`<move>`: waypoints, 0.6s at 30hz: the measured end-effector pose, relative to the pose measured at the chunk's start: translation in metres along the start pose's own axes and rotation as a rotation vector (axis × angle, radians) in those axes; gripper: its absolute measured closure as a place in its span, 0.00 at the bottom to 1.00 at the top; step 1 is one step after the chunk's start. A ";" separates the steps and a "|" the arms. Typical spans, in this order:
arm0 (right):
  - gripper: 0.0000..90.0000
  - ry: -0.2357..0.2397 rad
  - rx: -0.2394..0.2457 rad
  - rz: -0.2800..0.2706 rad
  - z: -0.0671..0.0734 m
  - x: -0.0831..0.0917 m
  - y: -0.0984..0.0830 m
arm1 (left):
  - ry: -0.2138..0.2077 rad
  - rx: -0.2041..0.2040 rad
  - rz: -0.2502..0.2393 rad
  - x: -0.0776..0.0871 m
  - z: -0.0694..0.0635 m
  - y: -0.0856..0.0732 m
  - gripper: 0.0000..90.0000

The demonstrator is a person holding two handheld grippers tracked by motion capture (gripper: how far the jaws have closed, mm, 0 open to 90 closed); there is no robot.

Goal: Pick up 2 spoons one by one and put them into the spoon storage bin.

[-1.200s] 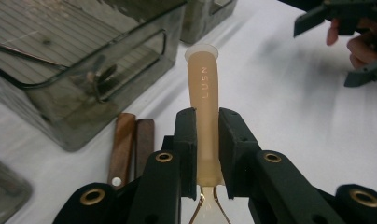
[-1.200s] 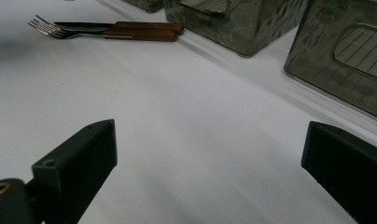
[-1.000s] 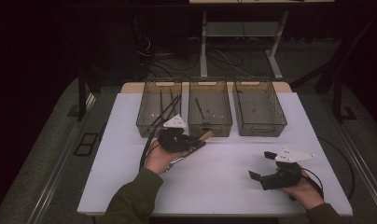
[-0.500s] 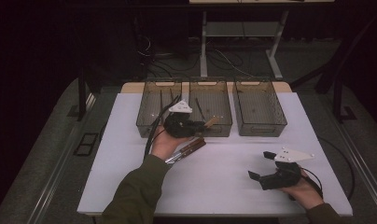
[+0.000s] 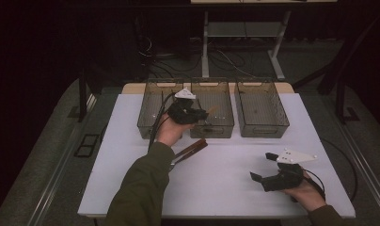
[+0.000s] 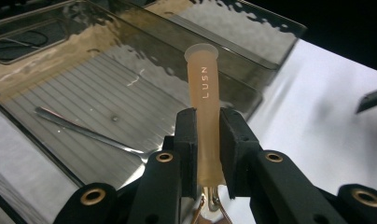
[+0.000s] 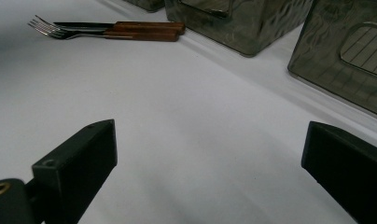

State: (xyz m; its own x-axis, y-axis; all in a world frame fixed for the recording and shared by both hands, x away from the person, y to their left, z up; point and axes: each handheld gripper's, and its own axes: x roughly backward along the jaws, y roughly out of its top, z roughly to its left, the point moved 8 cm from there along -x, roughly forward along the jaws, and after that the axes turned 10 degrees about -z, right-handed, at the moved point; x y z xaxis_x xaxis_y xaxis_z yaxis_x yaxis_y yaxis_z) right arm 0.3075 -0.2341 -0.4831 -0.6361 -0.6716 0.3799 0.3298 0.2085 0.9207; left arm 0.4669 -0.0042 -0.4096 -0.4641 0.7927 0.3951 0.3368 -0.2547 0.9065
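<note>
**Left fingers pinching a pale handle over the middle bin**

We see the left gripper (image 6: 207, 140) with its fingers (image 6: 186, 140) pressed onto a pale, translucent handle (image 6: 204, 98) marked LUSN; the handle rises straight up from between them, and thin metal shows below their grip, though we cannot tell what kind of utensil it is. Beyond the fingers lies the ribbed floor of the middle bin (image 6: 84, 107), where a slim metal piece (image 6: 79, 128) rests. From above, this gripper (image 5: 197, 113) hovers at the near edge of that bin (image 5: 211, 128), with the left bin (image 5: 153, 113) and right bin (image 5: 261, 110) to either side.

The right gripper (image 5: 265, 167) sits low over the white desk (image 5: 216, 188), its fingers (image 7: 79, 163) spread wide with nothing between them. Ahead of them and to the left, a fork (image 7: 60, 28) and a wood-handled piece (image 7: 140, 30) lie together on the desk, just beside the bins. In the high view that pair (image 5: 190, 150) lies near the left sleeve (image 5: 141, 188)
</note>
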 end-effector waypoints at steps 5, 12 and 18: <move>0.04 0.000 0.002 0.000 0.000 0.000 0.000 | 0.038 -0.001 0.018 -0.011 0.011 -0.001 0.86; 0.04 -0.001 0.005 -0.002 0.000 0.000 0.000 | 0.086 0.010 0.048 -0.025 0.025 -0.004 0.86; 0.04 0.000 0.003 -0.004 0.000 0.000 0.001 | 0.112 0.020 0.080 -0.036 0.028 -0.009 0.86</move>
State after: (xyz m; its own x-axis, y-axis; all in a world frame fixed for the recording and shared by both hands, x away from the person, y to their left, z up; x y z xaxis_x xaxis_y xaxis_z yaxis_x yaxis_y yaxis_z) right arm 0.3078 -0.2343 -0.4825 -0.6377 -0.6720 0.3765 0.3255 0.2079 0.9224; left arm 0.5037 -0.0152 -0.4363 -0.5238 0.7032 0.4809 0.3916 -0.3026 0.8690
